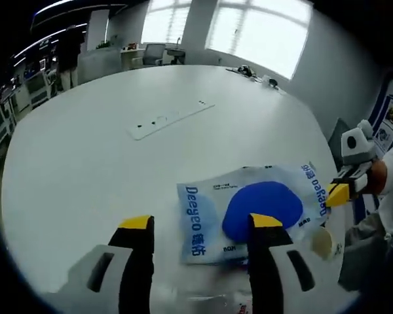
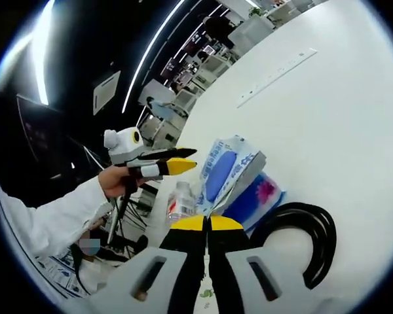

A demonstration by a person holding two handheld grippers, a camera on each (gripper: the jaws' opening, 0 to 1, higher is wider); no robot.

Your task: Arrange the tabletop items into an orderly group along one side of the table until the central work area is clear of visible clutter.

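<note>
Far to the left on the white table (image 1: 72, 170) lies a flat white strip (image 1: 170, 120), alone and well apart from everything else; it looks built into the top rather than clutter, so I judge it can stay. Nearer me, my left gripper (image 1: 201, 222) hangs with its jaws spread wide and nothing between them, aimed at the wipes pack (image 1: 249, 209), which lies flat just past the tips near the table's edge, its blue oval flap facing up. I hold wide like this because the pack is broad and soft. To the right, my right gripper (image 1: 340, 190) comes in at the pack's far edge, and a small pale round thing (image 1: 322, 242) sits just beside it; I cannot tell what it is. In the right gripper view my hand (image 2: 114, 180) carries the left gripper on the left, then comes a clear bottle (image 2: 180, 199), then the wipes pack with a second pack (image 2: 259, 196), blue with a pink flower, touching it, then a looped black cable (image 2: 308, 242). My right jaws are pressed together at the bottom, with nothing visible between them. The items already crowd one side, so I judge the grouping nearly done.
</note>
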